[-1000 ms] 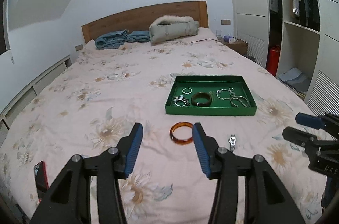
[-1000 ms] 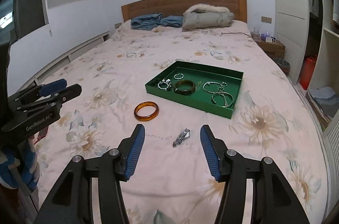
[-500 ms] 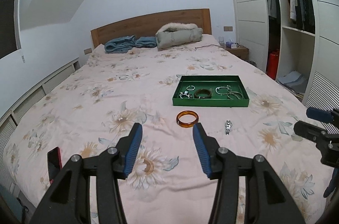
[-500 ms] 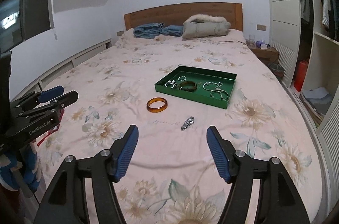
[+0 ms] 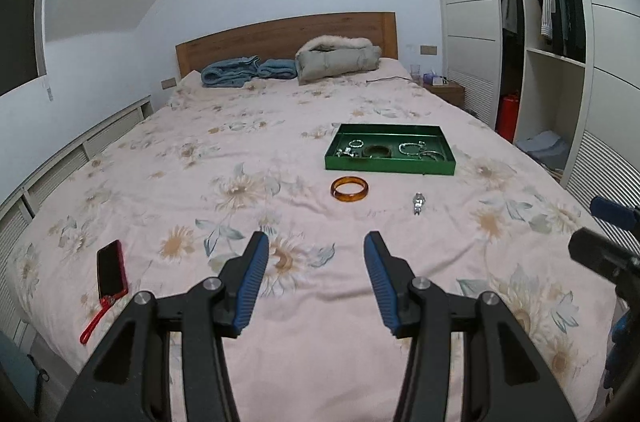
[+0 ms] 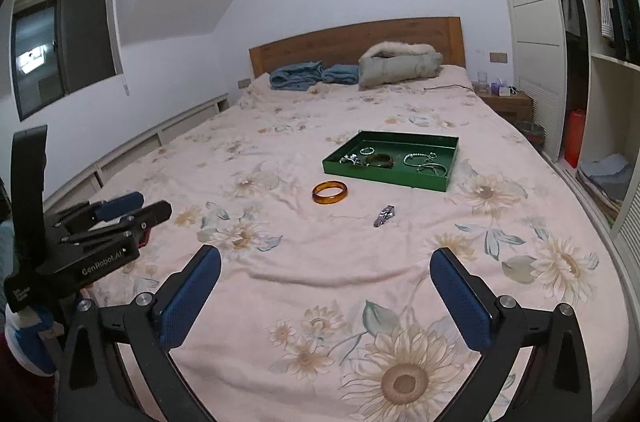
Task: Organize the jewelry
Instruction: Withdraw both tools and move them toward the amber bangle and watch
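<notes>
Both grippers over the near end of the bed, holding nothing. Left gripper [image 5: 314, 254]: fingers spread, moderate gap. Right gripper [image 6: 326, 270]: fingers spread wide.

Jewelry: amber bangle [image 5: 349, 188] lies flat on the quilt [image 5: 240, 158], just in front of the green tray [image 5: 390, 164]. Small silver piece [image 5: 418, 202], too small to identify, lies to the right of the bangle and apart from it, also outside the tray. Tray holds several pieces along its front part: a dark bangle [image 5: 376, 151], silver rings and chains either side. Rear part of the tray bare.

Step in hand, by my reading: reach for the loose pieces and move them into the tray. Bangle lines up with the left gripper, silver piece with the right.
- Bangle: come down with one finger inside the ring and one outside, pinch the band. Closing across the full ring risks it popping out.
- Silver piece: low on soft cloth; press fingertips lightly into the quilt and close slowly, or fabric gets caught.
- Release over the bare rear part of the tray, so the chains are not tangled.

Around: phone in red case [image 5: 111, 268] at near left, well apart. Folded blue clothes [image 5: 240, 70] and a grey coat [image 5: 338, 56] at the headboard. Wardrobe [image 5: 552, 34] to the right. Path to both pieces open; only quilt folds between.
</notes>
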Demonstrator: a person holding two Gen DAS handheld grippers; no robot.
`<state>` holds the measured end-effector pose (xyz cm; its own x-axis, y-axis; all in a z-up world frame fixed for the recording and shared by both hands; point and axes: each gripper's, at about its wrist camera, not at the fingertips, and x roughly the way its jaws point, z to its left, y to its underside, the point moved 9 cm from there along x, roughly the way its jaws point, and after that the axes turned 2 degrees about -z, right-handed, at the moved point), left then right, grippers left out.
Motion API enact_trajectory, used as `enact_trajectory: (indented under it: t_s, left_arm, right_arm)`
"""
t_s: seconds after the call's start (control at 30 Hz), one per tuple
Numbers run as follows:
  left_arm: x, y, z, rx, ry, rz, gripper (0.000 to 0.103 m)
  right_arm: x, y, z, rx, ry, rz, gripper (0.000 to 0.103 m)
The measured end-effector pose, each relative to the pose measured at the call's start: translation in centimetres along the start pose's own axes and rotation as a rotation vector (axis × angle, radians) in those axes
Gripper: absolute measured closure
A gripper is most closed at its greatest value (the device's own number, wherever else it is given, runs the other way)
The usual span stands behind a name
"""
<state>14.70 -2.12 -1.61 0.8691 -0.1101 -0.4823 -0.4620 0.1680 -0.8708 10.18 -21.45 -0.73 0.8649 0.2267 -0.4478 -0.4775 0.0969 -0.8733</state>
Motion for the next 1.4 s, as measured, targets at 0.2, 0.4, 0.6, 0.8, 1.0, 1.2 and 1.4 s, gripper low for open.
enact_trajectory:
  t_s: [0.2,0.4,0.6,0.8,1.0,1.2,1.4]
  left_arm:
    - [-0.6,1.8,0.3,-0.025,0.001,0.018,0.045]
    - [0.4,3.1,0.0,-0.028,0.038,0.038,0.045]
    - [2.1,4.9,-0.2,-0.023,0.022,0.065,0.044]
    - [4.6,5.9,0.1,-0.044,-0.002,0.098,0.044]
    - [7.0,6.7,-0.7,-0.006,-0.01,0.173,0.044]
    - [9.0,7.3,-1.5,0.014,-0.01,0.214,0.044]
    - [10.4,7.5,-1.8,0.019,-0.003,0.235,0.044]
  right_arm:
    - [-1.2,0.8,0.3,-0.04,0.011,-0.073,0.0]
    - [0.4,2.7,0.0,-0.027,0.003,-0.017,0.0]
    - [2.6,4.2,-1.5,0.008,0.05,0.022,0.0]
    - [5.1,5.2,-3.0,0.041,0.127,0.076,0.0]
    - [7.2,6.1,-3.7,0.046,0.133,0.112,0.001]
    - [9.2,6.5,-4.3,0.039,0.137,0.147,0.004]
    - [10.6,6.6,-4.8,0.021,0.195,0.18,0.008]
